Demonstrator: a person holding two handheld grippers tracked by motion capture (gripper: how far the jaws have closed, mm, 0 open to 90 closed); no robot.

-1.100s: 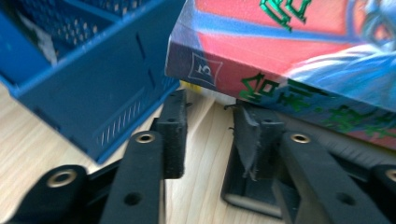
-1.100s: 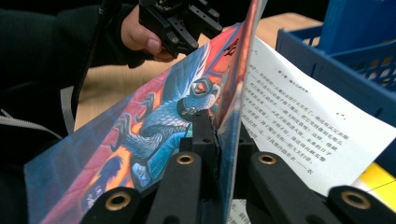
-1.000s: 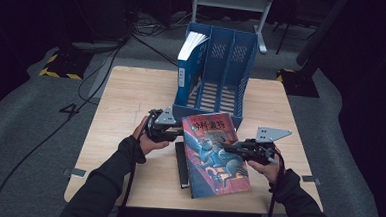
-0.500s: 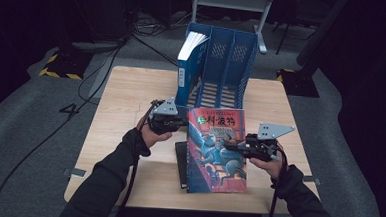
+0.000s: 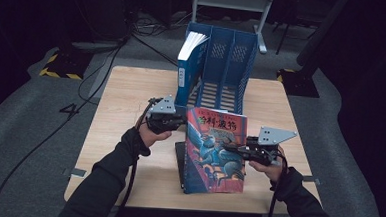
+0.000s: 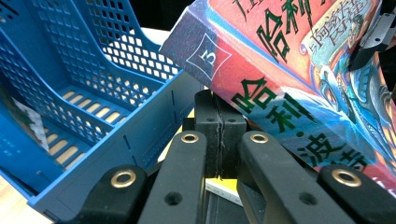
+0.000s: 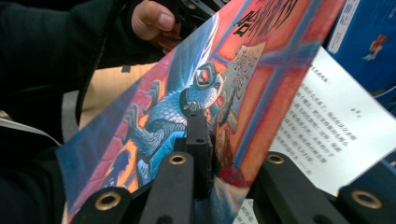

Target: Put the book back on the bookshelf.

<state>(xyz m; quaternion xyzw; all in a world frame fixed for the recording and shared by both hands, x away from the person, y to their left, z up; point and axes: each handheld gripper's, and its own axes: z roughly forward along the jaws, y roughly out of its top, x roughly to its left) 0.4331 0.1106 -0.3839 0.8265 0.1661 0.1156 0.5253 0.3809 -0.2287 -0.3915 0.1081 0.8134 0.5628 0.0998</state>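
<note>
A book with a red and blue picture cover [image 5: 213, 164] is propped up steeply over the table's front, its title end toward the rack. My left gripper [image 5: 182, 122] is at the book's left side. In the left gripper view its jaws [image 6: 219, 100] are shut on each other with nothing between them, and the book's spine [image 6: 261, 93] rests against their tips. My right gripper [image 5: 230, 148] is shut on the front cover [image 7: 163, 107]. One finger [image 7: 197, 130] lies on the picture side, the other is hidden behind it. These jaws have just been closing on the cover. A white printed page [image 7: 327, 116] shows beneath.
A blue slotted file rack [image 5: 233, 60] stands at the table's back middle, with a thick blue book [image 5: 188, 63] upright in its left slot. Its open slots [image 6: 70, 70] lie just beyond the left jaws. A dark book [image 5: 179, 160] lies flat on the wooden table [image 5: 126, 110].
The picture book has tipped up from lying nearly flat to standing steeply. The left hand has risen beside its spine. The right hand has stayed about where it was.
</note>
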